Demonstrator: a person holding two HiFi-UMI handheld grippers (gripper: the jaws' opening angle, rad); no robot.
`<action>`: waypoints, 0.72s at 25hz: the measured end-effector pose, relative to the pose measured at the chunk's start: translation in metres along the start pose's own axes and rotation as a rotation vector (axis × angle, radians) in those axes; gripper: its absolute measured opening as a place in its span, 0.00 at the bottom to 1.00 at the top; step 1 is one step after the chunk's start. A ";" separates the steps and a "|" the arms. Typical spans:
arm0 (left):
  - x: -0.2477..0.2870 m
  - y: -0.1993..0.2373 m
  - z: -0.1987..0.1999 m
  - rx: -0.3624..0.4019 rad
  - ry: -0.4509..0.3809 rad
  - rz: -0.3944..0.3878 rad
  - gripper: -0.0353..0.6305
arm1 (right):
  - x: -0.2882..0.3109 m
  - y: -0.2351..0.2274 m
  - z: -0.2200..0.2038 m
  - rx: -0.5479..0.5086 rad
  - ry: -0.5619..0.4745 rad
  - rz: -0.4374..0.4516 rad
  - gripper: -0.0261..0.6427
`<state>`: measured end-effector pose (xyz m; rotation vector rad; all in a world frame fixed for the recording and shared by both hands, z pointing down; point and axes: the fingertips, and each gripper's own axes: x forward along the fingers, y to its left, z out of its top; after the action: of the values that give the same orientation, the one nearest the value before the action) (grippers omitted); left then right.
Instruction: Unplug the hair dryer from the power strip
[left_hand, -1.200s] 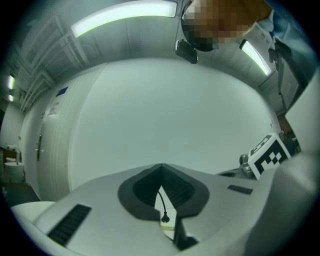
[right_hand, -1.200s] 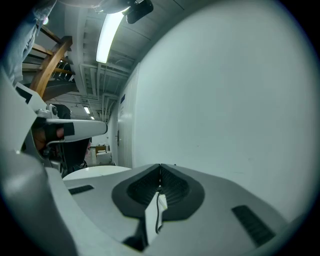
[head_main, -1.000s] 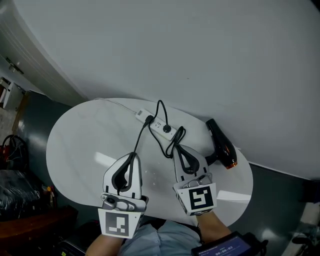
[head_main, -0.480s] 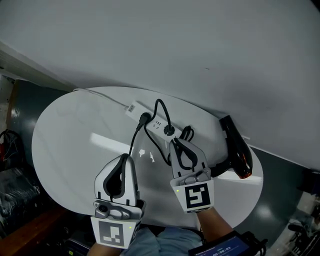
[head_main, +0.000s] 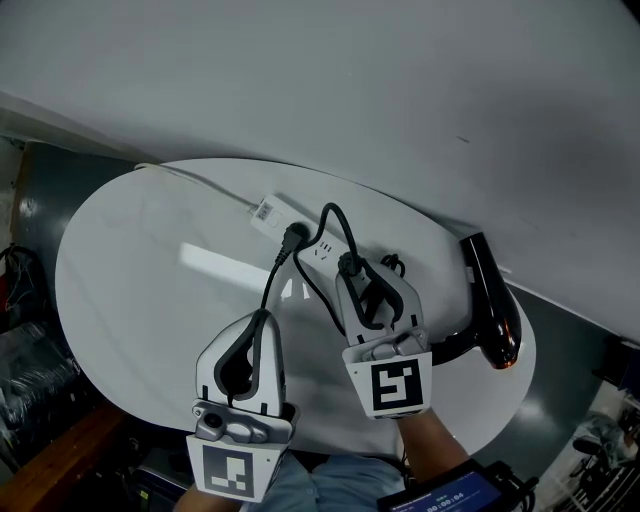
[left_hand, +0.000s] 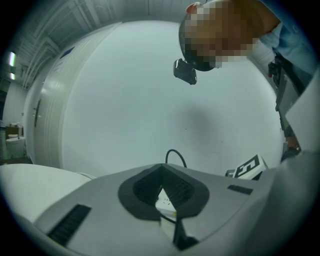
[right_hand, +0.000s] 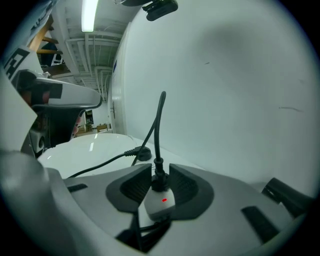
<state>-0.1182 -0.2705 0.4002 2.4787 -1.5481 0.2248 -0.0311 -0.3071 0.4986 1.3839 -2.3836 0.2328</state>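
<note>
A white power strip lies on the white oval table with two black plugs in it. My right gripper is at the strip's near end. Its jaws have just been opening and now stand open on either side of the nearer black plug. In the right gripper view that plug stands between the pads above the strip's end, where a red light glows. The black hair dryer lies at the table's right edge. My left gripper is shut and empty, short of the strip.
The second black plug sits further left on the strip, and its cable runs down towards my left gripper. A white lead runs off the table's far left. A curved white wall rises right behind the table. Dark clutter stands on the floor at the left.
Both grippers have moved forward towards the power strip. The right gripper's jaws, shut before, now stand apart round the nearer plug. The left gripper stays shut.
</note>
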 end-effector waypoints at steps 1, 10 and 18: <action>0.000 0.000 -0.001 -0.001 0.005 -0.003 0.05 | 0.002 -0.001 0.001 0.002 0.001 0.001 0.20; 0.003 0.003 -0.003 -0.012 0.022 0.005 0.05 | 0.009 0.000 -0.004 -0.036 0.047 0.018 0.14; 0.005 0.002 -0.001 -0.009 0.024 0.006 0.05 | 0.010 -0.001 0.000 0.019 0.021 0.016 0.12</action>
<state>-0.1176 -0.2752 0.4020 2.4556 -1.5442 0.2474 -0.0345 -0.3152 0.5027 1.3643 -2.3825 0.2738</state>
